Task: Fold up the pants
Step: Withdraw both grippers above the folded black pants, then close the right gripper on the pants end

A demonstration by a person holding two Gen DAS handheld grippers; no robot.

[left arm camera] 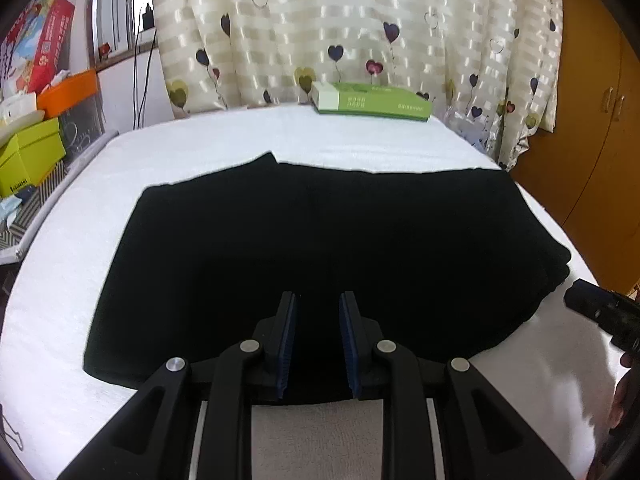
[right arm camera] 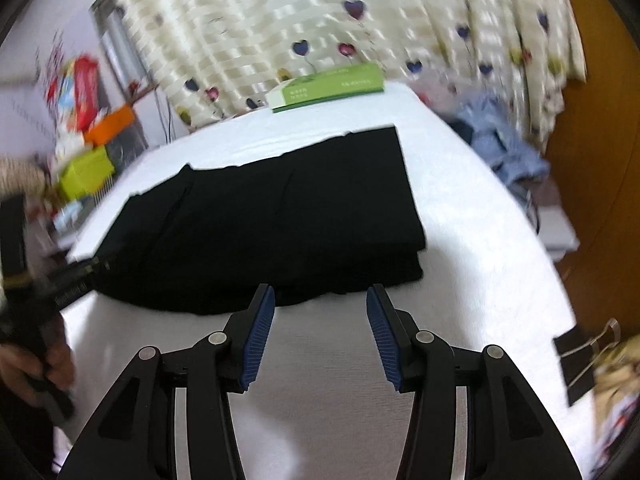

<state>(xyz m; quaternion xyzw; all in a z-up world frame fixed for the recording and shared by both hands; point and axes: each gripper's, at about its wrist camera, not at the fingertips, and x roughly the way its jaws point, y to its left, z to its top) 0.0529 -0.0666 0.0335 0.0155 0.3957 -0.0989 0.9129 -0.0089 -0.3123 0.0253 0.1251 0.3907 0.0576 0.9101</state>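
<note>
Black pants [left arm camera: 320,232] lie folded into a flat rectangle on the white towel-covered table [left arm camera: 60,280]. My left gripper [left arm camera: 318,300] hovers over their near edge, open by a narrow gap, with nothing seen pinched between its blue pads. In the right wrist view the pants [right arm camera: 280,216] show stacked layers at their right end. My right gripper [right arm camera: 320,292] stands wide open just short of that near edge, over bare towel [right arm camera: 460,200]. A hand [right arm camera: 36,364] holds the left tool at the far left.
A green box [left arm camera: 372,102] lies at the table's far edge in front of a heart-print curtain [left arm camera: 320,20]. Coloured boxes [left arm camera: 28,156] are piled off the left side. Binder clips [right arm camera: 580,360] sit at the right, blue clothing [right arm camera: 504,144] beyond, and a wooden wardrobe [left arm camera: 600,120].
</note>
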